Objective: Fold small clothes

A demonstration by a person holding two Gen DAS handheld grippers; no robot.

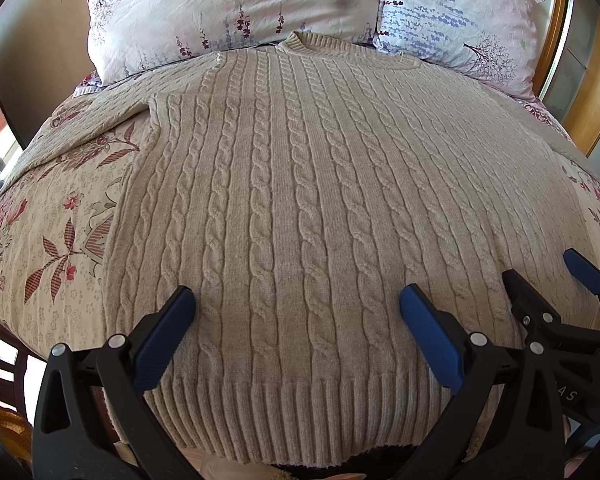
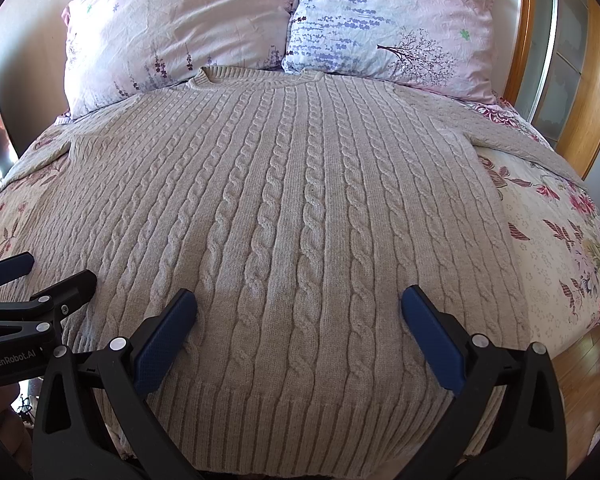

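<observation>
Cable-knit sweater (image 1: 300, 200) lies flat, face up, on the bed (image 1: 60, 220), collar toward the pillows (image 1: 228, 12), ribbed hem (image 1: 300, 412) nearest the grippers. Long axis runs straight ahead, from the fingers to the collar. Sleeves spread out to either side.

Left gripper (image 1: 296, 320) hovers over the hem's left-centre; right gripper (image 2: 300, 320) over its right-centre, just beside it. Each is about equally near the hem.

Both grippers: fingers spread wide, holding nothing. Contact with the knit cannot be told.

Judgement: fold not yet begun; hem or side edges look like the next grasp.
</observation>
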